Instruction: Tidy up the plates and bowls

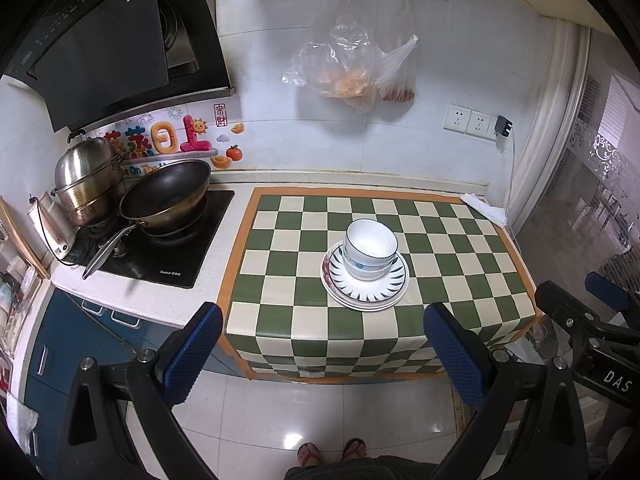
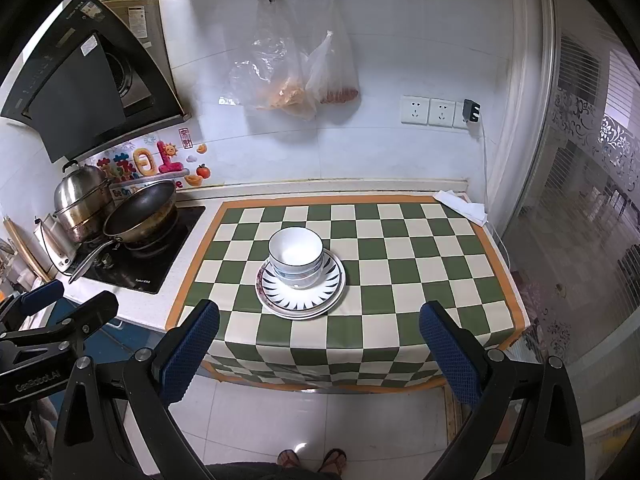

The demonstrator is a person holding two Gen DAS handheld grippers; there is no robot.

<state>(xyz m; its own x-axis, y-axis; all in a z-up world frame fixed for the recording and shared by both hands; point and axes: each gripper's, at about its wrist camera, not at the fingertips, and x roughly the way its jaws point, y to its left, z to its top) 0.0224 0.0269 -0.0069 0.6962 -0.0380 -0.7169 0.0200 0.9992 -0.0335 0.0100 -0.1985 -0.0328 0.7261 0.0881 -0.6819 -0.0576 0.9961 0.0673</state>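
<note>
Both my left tool (image 1: 322, 354) and right tool (image 2: 320, 350) hang released before the table (image 2: 400, 248), where nested bowls (image 2: 295, 258) already sit on stacked plates (image 2: 300, 296), so I should approach slowly.

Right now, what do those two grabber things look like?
Each gripper, the left gripper and the right gripper, has black angular arms with silver bolts and two fingers padded in bumpy blue. White lettering marks their bodies: "DAS" on the right one, "GenRobot.AI" on the left. The person wears sandals.
</note>
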